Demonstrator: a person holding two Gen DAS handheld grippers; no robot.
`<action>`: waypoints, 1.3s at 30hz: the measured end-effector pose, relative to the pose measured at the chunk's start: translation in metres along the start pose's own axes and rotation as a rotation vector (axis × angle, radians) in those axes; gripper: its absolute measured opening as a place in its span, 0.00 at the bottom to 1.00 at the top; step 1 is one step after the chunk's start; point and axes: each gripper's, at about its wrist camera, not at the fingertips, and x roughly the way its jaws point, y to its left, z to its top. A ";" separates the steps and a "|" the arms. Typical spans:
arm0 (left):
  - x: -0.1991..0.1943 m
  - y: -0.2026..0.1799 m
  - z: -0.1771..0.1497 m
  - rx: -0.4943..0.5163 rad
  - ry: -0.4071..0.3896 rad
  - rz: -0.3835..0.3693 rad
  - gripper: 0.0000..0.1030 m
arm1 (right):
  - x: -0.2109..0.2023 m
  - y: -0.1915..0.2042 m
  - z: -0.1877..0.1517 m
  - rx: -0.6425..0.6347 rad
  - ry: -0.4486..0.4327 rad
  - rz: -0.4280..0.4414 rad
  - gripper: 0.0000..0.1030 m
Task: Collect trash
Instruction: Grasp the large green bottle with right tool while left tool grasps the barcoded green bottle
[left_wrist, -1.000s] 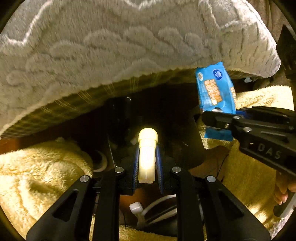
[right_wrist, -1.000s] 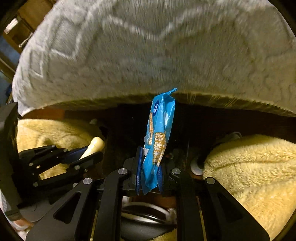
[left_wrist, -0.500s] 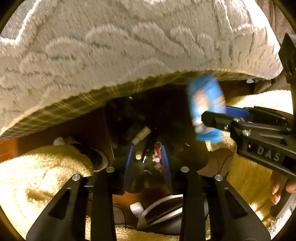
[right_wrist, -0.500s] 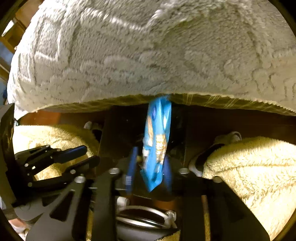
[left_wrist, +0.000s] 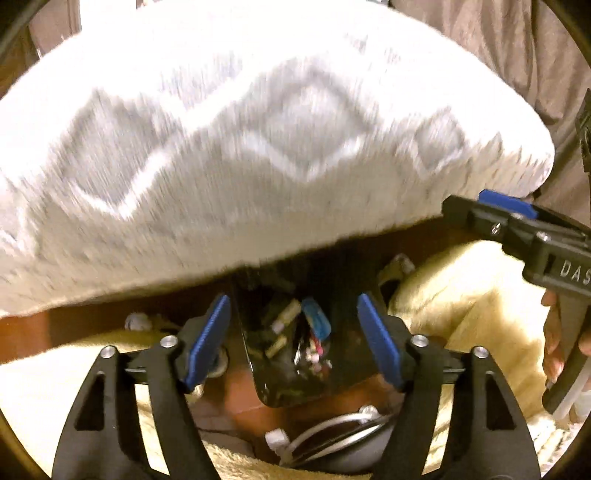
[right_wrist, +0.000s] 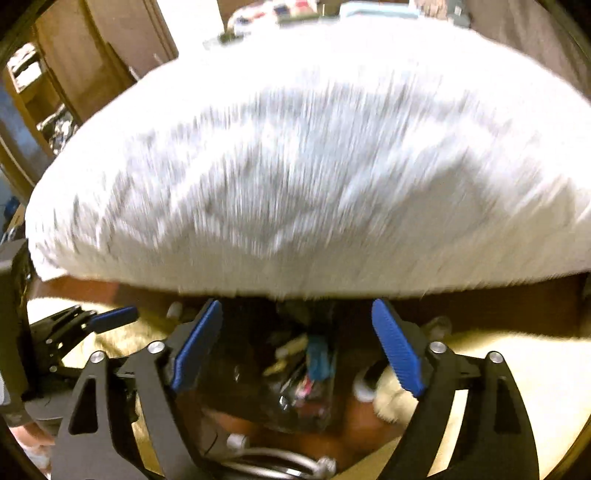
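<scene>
Left gripper (left_wrist: 295, 341): jaws spread, just opened, nothing between them. Right gripper (right_wrist: 297, 347): jaws spread wide, likewise just opened, empty. Black trash bin (left_wrist: 343, 373): below and beyond both claws, framed between their blue pads. Blue snack wrapper (left_wrist: 316, 318): inside the bin, well clear of the pads. Cream tube (left_wrist: 285, 313): inside the bin, just left of the wrapper. White textured blanket (left_wrist: 258, 129): overhanging above the bin, blurred. Yellow fleece (left_wrist: 461, 291): flanking the bin.
</scene>
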 end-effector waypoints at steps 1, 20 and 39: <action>-0.006 -0.001 0.004 0.003 -0.017 0.001 0.69 | -0.008 0.000 0.006 -0.010 -0.029 -0.009 0.91; -0.058 0.045 0.163 0.005 -0.262 0.121 0.79 | -0.025 -0.023 0.168 -0.053 -0.273 -0.108 0.95; 0.004 0.059 0.296 0.002 -0.246 0.115 0.79 | 0.096 -0.023 0.272 -0.108 -0.094 -0.163 0.95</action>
